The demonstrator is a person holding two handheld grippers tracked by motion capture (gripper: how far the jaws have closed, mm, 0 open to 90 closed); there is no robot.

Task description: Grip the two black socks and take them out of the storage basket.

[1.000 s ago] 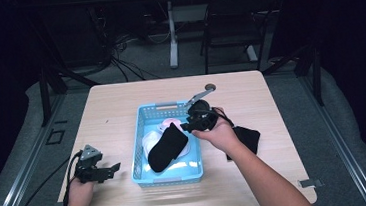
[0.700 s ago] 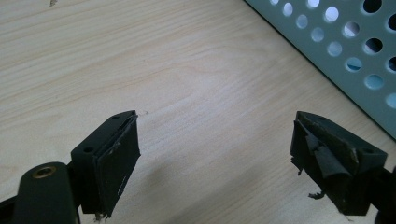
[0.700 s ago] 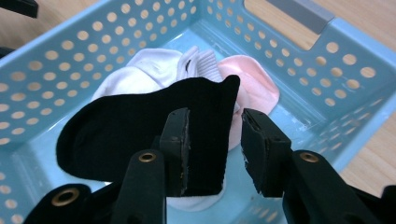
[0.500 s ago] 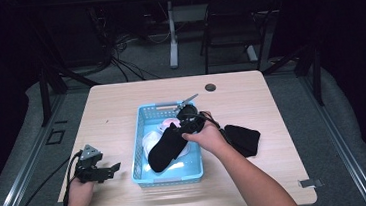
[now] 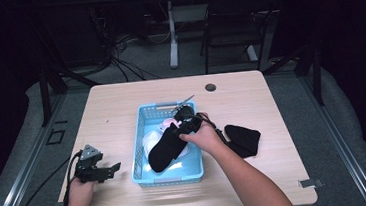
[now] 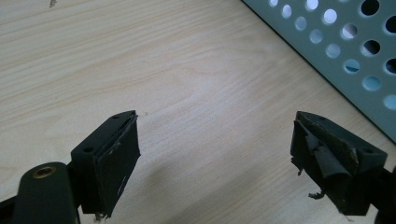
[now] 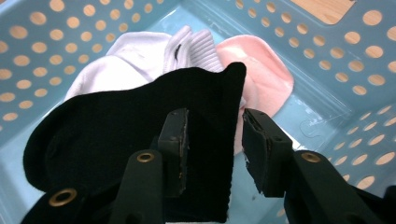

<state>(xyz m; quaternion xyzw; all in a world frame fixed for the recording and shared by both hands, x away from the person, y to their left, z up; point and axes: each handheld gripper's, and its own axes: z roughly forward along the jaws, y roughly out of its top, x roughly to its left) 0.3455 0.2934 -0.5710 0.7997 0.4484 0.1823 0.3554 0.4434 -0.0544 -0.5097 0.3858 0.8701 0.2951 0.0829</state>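
Observation:
A blue perforated basket (image 5: 139, 152) stands in the middle of the table. A black sock (image 5: 164, 149) lies draped in it over a white sock (image 7: 135, 60) and a pink sock (image 7: 264, 70). My right gripper (image 5: 177, 128) hovers over the basket's far half. In the right gripper view its jaws stand apart (image 7: 215, 135) and the black sock's (image 7: 112, 135) cuff edge lies loose between and below them. My left gripper (image 5: 110, 168) rests open near the table's front left, and the bare wood shows between its jaws (image 6: 215, 158).
A second black sock (image 5: 243, 139) lies on the table just right of the basket, beside my right forearm. The basket's wall (image 6: 336, 51) is close to the left gripper's right jaw. A round cable hole (image 5: 210, 87) sits near the far edge.
My right hand has moved left over the basket, uncovering the black sock on the table. The black sock in the basket has settled lower. The left gripper has not moved.

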